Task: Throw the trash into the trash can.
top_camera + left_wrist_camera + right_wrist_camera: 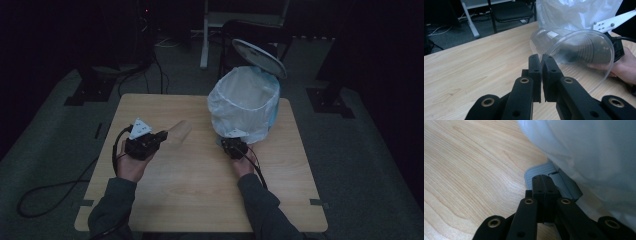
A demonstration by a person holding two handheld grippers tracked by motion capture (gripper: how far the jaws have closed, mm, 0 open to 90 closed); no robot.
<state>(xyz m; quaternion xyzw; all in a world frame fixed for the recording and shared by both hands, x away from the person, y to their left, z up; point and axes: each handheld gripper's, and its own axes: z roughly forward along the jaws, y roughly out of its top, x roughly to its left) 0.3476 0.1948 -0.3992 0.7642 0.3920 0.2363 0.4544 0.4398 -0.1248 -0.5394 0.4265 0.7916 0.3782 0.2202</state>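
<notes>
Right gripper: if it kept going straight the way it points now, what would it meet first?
The right gripper, shut, sits on the grey pedal of the bin. Straight on, it would probably meet the white bag that hangs over the bin's side, though depth is hard to judge.

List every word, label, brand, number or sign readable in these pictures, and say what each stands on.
None can be read. The clear plastic cup pinched at its rim by the left gripper, the white bag lining the pedal bin, its grey pedal under the right gripper, and the wooden table carry no visible lettering.
</notes>
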